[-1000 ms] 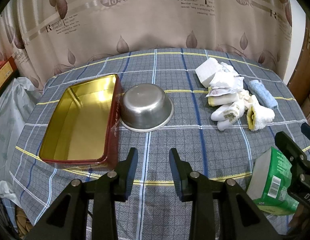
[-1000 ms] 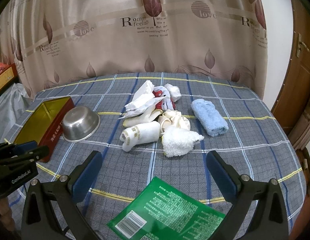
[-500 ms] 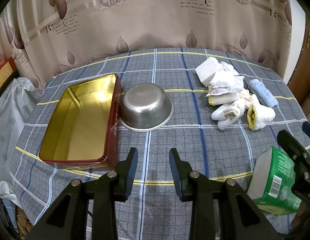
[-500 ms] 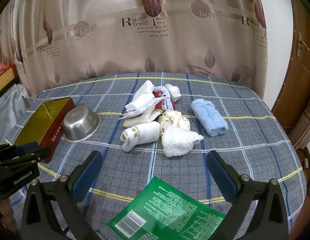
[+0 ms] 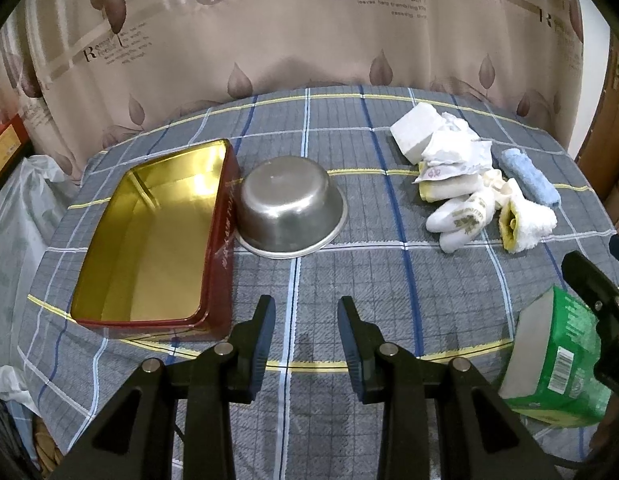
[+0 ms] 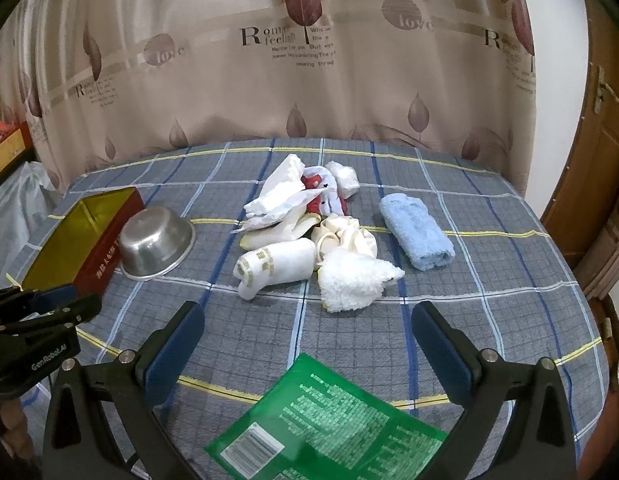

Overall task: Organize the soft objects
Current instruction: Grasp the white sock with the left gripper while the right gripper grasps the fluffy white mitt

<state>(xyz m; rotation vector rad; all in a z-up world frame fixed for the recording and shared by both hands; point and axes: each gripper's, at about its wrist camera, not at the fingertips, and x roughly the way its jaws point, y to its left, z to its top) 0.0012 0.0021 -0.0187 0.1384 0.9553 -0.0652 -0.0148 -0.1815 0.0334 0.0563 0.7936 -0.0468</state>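
Your left gripper [image 5: 305, 334]: jaws partly apart, nothing between them, over bare bench [image 5: 389, 280]. Your right gripper [image 6: 307, 340]: jaws spread wide, empty, above the green packet [image 6: 329, 420]. Pile of socks and cloths [image 6: 309, 236] at mid-bench, blue towel [image 6: 417, 230] just beside it; tin [image 5: 149, 236] touching the upturned steel bowl [image 5: 289, 212].

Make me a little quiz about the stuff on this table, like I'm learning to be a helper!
1. True or false: the metal bowl sits upside down.
2. Which thing lies on the far side of the sock pile from the bowl: A) the blue towel, B) the red tin, C) a spoon?
3. Fill in: neither the left gripper nor the right gripper holds ____.

Key: 1 true; 2 A; 3 anything.
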